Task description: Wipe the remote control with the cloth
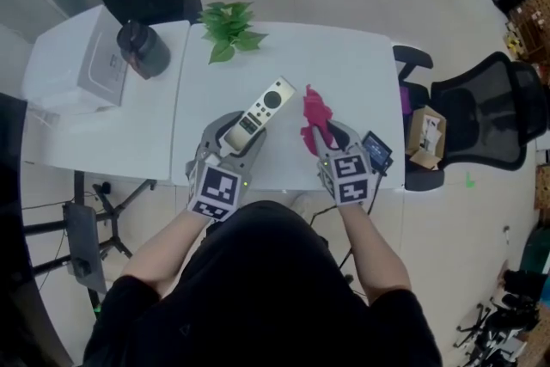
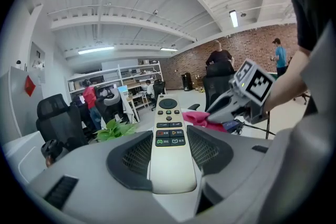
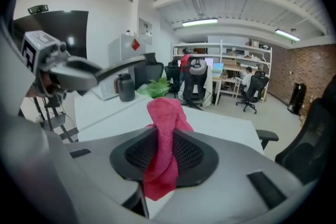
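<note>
While nothing was being wiped yet, the white table (image 1: 344, 73) took up most of the head view, with a black office chair (image 1: 481, 112) off its right end and a potted plant (image 1: 228, 28) near the far edge.

Both tools hung over the near edge. Left gripper (image 1: 230, 128) (image 2: 170, 150): jaws partway closed and clamped on the remote control (image 1: 258, 112) (image 2: 169, 134) at its plain lower end, buttons up, top end pointing away, lifted clear of the table. Right gripper (image 1: 325, 133) (image 3: 164, 152): jaws nearly together, pinching the red cloth (image 1: 314, 112) (image 3: 165, 128) through a fold. A bunched lobe stuck out past the tips and a tail hung below.

Cloth sat just right of the remote, with a gap between them in the head view.

Handling, my read: remote looked light, stiff and smooth plastic, so likely to slip or pivot under a side push. Holding the button-free end seemed right, since it left the keys open. Cloth looked soft, limp and fuzzy, so it would fold on contact; the protruding lobe should lead.
</note>
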`<action>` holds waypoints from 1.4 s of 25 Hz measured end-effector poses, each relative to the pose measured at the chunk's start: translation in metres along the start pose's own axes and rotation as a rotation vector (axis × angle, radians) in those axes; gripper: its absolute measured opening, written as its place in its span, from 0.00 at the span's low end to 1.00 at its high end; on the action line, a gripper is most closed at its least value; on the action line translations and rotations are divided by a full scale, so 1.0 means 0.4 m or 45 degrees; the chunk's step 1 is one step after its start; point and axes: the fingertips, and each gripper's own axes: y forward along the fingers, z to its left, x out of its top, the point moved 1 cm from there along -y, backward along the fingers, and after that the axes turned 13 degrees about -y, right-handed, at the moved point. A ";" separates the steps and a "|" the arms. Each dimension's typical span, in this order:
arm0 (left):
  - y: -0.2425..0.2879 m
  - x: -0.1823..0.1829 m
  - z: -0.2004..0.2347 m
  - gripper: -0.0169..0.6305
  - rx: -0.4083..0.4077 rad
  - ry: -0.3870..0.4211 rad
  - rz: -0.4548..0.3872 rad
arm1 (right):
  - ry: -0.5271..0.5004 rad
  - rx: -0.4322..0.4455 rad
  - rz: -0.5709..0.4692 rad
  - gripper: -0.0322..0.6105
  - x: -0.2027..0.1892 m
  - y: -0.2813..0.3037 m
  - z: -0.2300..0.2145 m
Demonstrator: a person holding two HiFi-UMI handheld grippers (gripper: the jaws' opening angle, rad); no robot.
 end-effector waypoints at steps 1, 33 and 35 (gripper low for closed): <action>0.005 -0.002 0.006 0.35 0.011 0.014 0.003 | -0.016 -0.011 -0.053 0.19 0.044 -0.032 0.001; 0.014 0.004 -0.022 0.35 0.020 0.343 -0.048 | -0.687 0.252 -0.203 0.19 0.322 -0.083 0.234; 0.012 0.000 -0.019 0.35 0.015 0.353 -0.051 | -0.687 0.217 -0.197 0.19 0.322 -0.081 0.212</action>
